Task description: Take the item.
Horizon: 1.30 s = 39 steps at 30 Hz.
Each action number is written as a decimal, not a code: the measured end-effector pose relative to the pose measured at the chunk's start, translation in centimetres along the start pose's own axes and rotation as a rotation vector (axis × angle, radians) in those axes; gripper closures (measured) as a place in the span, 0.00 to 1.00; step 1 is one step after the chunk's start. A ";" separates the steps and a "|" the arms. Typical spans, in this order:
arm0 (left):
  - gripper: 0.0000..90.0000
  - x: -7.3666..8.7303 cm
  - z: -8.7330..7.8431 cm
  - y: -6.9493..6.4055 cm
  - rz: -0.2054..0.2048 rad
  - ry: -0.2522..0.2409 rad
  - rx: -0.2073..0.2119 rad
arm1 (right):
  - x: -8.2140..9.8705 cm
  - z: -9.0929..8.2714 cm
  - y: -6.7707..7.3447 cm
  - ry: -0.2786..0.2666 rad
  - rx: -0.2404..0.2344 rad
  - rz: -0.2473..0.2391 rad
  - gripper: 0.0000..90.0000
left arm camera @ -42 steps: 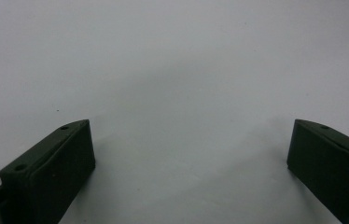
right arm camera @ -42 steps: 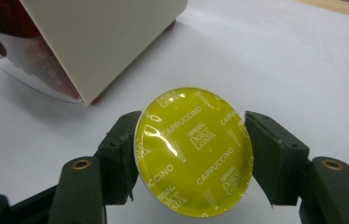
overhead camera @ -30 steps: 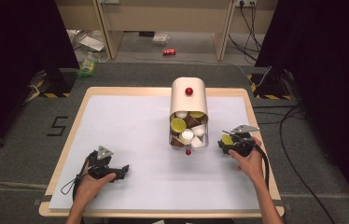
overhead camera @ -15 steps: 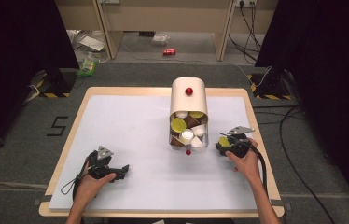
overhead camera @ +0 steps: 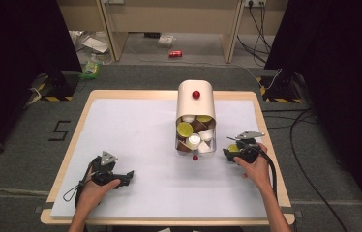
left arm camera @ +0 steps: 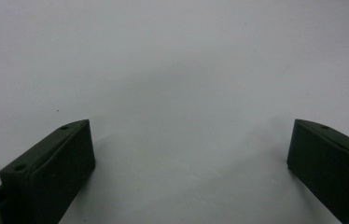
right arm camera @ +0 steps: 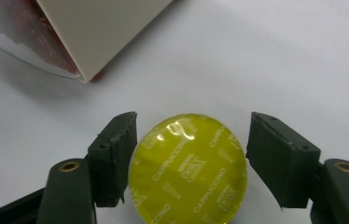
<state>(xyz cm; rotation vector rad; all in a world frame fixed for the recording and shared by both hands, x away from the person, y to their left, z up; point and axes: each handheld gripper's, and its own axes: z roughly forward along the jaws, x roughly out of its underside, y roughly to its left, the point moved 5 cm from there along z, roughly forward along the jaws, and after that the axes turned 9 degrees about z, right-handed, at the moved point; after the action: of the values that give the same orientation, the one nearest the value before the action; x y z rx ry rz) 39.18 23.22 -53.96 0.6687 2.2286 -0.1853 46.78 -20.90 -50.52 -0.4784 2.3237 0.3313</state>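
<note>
1. The right gripper (right arm camera: pixel 189 156) has just been opening its jaws, and they now stand a little apart around a yellow coffee capsule (right arm camera: pixel 188 169); the left pad looks close to or just touching the capsule's edge and the right pad shows a clear gap, so I judge the capsule let go, foil lid up, on the white table (right arm camera: pixel 275 60)

2. If the gripper lifts away while that near pad drags on the rim, the capsule could tip or skid sideways; a wider spread before pulling back would avoid this

3. The capsule lies just beside the lower corner of the cream dispenser (right arm camera: pixel 102 32). A careless withdrawal could nudge the capsule or the dispenser's clear front

4. In the high view the dispenser (overhead camera: pixel 196 104) holds a heap of capsules (overhead camera: pixel 194 133) behind its open front, with a small red knob (overhead camera: pixel 195 157) at its foot; a bump from the right gripper (overhead camera: pixel 237 151) might spill them onto the table

5. The left gripper (overhead camera: pixel 116 176) rests near the table's near-left edge, jaws wide with nothing between, well apart from everything, so it poses little risk
</note>
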 end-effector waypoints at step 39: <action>0.00 0.0 0.0 0.0 -0.003 -0.002 0.002 | 2.4 -4.3 0.2 -0.001 -0.010 0.046 0.19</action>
<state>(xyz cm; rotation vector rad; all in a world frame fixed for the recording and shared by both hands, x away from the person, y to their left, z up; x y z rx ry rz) 39.18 23.23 -53.95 0.6665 2.2277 -0.1893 42.49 -22.84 -49.19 -0.4295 2.3357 0.3649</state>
